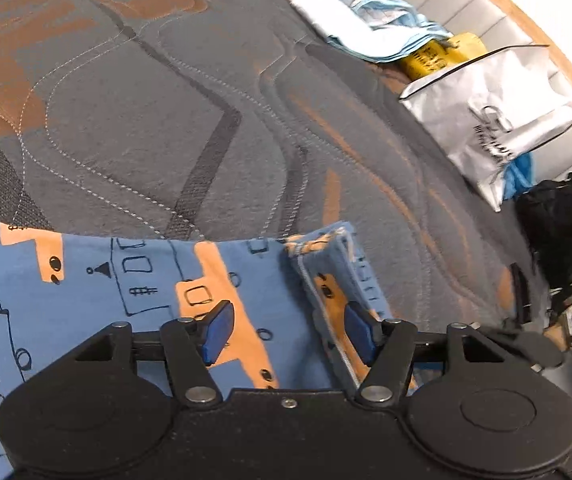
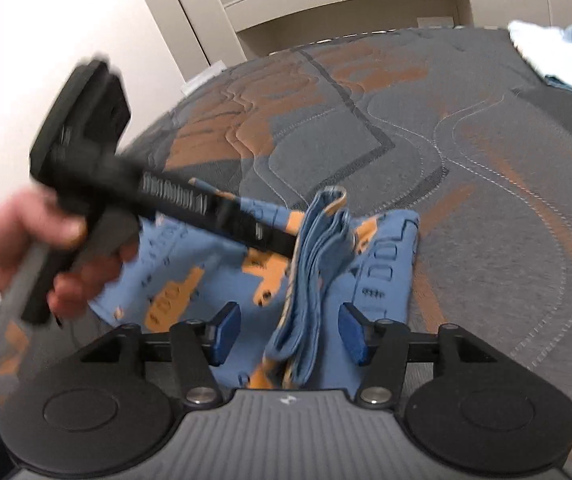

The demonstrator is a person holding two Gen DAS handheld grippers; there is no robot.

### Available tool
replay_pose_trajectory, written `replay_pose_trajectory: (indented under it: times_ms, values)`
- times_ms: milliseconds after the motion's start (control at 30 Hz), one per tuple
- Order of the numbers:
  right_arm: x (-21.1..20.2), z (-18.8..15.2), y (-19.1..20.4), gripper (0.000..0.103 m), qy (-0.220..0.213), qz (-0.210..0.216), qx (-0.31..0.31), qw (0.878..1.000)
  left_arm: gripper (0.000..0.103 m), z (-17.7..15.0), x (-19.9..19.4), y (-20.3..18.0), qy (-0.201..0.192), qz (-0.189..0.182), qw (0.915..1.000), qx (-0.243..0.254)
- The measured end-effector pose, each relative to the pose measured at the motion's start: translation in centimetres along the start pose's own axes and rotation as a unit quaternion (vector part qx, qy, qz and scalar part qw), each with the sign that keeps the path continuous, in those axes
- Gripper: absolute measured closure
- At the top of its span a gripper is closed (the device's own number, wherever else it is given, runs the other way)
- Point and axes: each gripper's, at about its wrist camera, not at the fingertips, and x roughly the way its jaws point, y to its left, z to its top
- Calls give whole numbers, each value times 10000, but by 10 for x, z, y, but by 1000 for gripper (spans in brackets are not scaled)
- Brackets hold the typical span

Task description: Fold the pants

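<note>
Item: blue pants (image 1: 85, 292) with an orange and dark line print, lying part-folded on the grey and orange quilted bed (image 1: 145, 120). Left gripper (image 1: 286, 334): jaws standing moderately apart, hovering over the cloth; a folded, stitched edge of the pants is passing under the right-hand blue pad (image 1: 356, 330), but the pads are not pressing on it and nothing is being gripped. Right gripper (image 2: 290, 334): jaws likewise standing apart, with a raised ridge of bunched folds (image 2: 318, 264) rising between the pads, neither pad closing on it. In the right wrist view, a hand (image 2: 25, 248) is holding the handle of the left gripper, which is reaching across the pants, blurred. Also on the bed: white and pale blue laundry (image 1: 346, 16), a yellow packet (image 1: 442, 56), a silver bag (image 1: 494, 120).
</note>
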Motion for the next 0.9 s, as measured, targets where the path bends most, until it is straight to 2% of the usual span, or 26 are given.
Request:
replay_pose_trajectory:
  times_ms: [67,100,200,233,300,400,600,667,733,900]
  values:
    - [2,-7,9,43,-73,-134,-158,9998,29,-3,-8,-1,-53,33,10000,74]
    - [4,-9,13,44,-93,-140,-167,9997,29,-4,-9,-2,-36,51,9999,105]
    - [15,-13,23,60,-38,-314,-258,9992,29,-3,-7,-5,22,153,9996,250]
    - [19,-14,26,61,-20,-370,-267,9990,29,-2,-5,-7,46,222,9993,290]
    - [22,-16,30,61,5,-465,-311,9984,29,1,-1,-9,74,404,9985,367]
    - [23,-19,41,57,-60,-612,-567,9965,29,3,0,-9,105,441,9980,443]
    - [34,-30,75,51,-17,-1134,-1733,9783,29,3,-1,-6,157,582,9970,476]
    - [36,-32,78,59,-28,-1274,-1937,9728,29,1,0,-10,188,642,9957,634]
    - [32,-31,77,86,-59,-1277,-1890,9736,29,-1,0,-14,208,676,9944,782]
    - [13,-27,68,90,-313,-1297,-1555,9788,29,-6,1,-12,257,498,9958,721]
